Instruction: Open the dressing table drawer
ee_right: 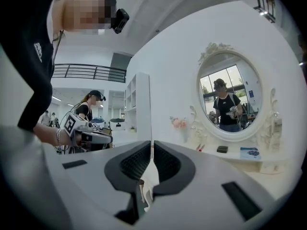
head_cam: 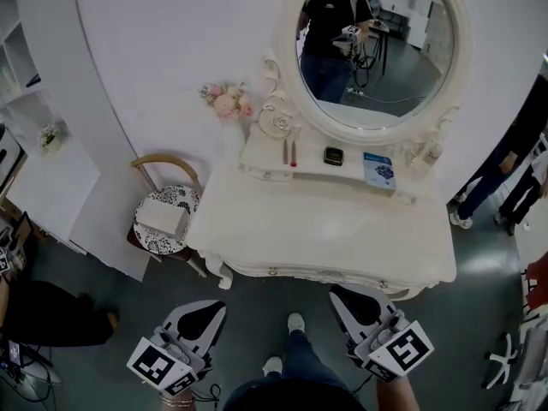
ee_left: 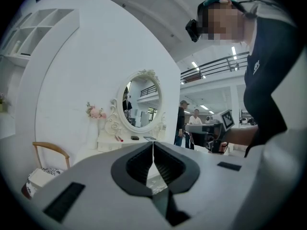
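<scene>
Hovering before the dressing table [head_cam: 325, 229], left gripper [head_cam: 204, 313] and right gripper [head_cam: 353, 302] are both clenched, empty. The drawer [head_cam: 330, 274] under its front edge is shut; its handle is hardly visible, so the jaws may perhaps miss it.

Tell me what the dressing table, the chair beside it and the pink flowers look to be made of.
Dressing table: likely painted wood, cream-white satin finish; soft sheen on the top, carved scrollwork round the mirror. Chair: bent natural wood back, tan with a curved rail; seat looks like black-and-white patterned fabric. Pink flowers: probably artificial, fabric or plastic; too small to be sure.
</scene>
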A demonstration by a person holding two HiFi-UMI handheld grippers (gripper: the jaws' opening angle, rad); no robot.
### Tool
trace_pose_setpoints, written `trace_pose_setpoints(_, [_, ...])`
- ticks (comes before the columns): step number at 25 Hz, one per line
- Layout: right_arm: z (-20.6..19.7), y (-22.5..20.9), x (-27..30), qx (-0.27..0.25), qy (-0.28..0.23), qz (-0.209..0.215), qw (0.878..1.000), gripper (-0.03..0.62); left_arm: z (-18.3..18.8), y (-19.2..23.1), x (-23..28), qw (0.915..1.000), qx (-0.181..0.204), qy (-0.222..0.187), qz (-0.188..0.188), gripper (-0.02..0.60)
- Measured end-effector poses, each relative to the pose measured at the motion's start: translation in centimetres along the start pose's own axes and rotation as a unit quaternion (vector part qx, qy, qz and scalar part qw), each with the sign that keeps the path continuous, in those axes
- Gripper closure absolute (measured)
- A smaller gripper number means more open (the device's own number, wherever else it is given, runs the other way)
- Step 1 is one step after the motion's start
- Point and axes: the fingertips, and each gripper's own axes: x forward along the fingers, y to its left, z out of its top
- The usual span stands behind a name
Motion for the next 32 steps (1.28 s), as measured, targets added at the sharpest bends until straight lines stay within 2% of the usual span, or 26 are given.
trace_pose_setpoints(3, [-1.3, -2.5, 1.3, -0.002, 0.027, 0.002, 1.000, 0.574, 0.5, 1.1, 2.2, 0.9999, -0.008, -0.004, 0.007, 0.561])
trace_pose_setpoints(16, [-0.5, -10.0, 6.5, 0.009, 0.034, 0.042, 0.999, 0.574, 3.1, 5.1, 10.5, 0.9992, -0.017, -0.015, 0.033, 0.561])
trace_pose_setpoints(32, [-1.7, -14.3, 9.9, 0.014, 0.056, 0.106, 0.993, 0.574, 2.8, 8.2, 15.9, 0.9962, -0.038, -0.012, 0.077, 0.561])
